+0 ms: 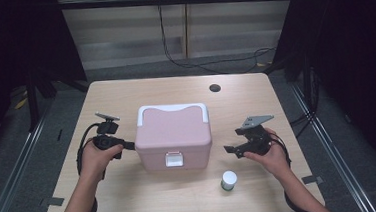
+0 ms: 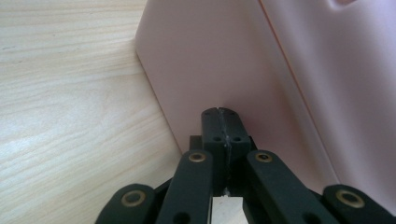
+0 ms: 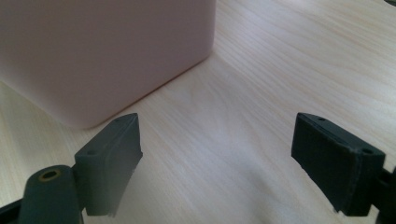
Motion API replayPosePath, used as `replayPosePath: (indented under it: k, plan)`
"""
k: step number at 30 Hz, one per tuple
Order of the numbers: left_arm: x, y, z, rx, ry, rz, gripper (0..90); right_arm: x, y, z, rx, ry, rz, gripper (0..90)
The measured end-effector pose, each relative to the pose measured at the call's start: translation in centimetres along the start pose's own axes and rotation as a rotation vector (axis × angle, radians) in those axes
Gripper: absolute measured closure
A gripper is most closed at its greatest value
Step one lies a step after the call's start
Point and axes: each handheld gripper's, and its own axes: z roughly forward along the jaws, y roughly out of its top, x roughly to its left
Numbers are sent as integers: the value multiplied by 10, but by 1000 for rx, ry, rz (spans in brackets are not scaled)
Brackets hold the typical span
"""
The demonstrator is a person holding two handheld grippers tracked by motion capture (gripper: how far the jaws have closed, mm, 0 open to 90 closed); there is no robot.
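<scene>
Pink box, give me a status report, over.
Left tongs shut, tips against the pink box left side. Right tongs open, empty, beside its right corner. Lid down, front latch closed. Small white-capped jar stands in front, apart.

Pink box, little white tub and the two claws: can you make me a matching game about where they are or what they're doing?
Things:
1. pink box
2. white tub
3. left claw
4. right claw

States:
A. jaws wide apart, nothing between them
B. stands in the middle of the table, lid down
C. jaws pressed together, tips at the box's side
D. stands alone near the table's front edge

Pairs: 1-B, 2-D, 3-C, 4-A
</scene>
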Motion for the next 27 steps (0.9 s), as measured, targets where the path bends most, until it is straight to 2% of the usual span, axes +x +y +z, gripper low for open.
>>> replayPosePath:
  k: [6, 11, 17, 27]
  plan:
    - [-4, 2, 6, 7, -20, -5, 900, 0, 5, 1, 1, 8, -6, 154]
    - [-9, 3, 10, 22, -14, 17, 900, 1, 6, 3, 14, 9, -9, 154]
    - [-13, 5, 15, 23, -27, 22, 900, 2, 8, 5, 15, 15, -9, 153]
    - [-18, 6, 22, 22, -45, 18, 900, 3, 8, 5, 7, 17, -8, 153]
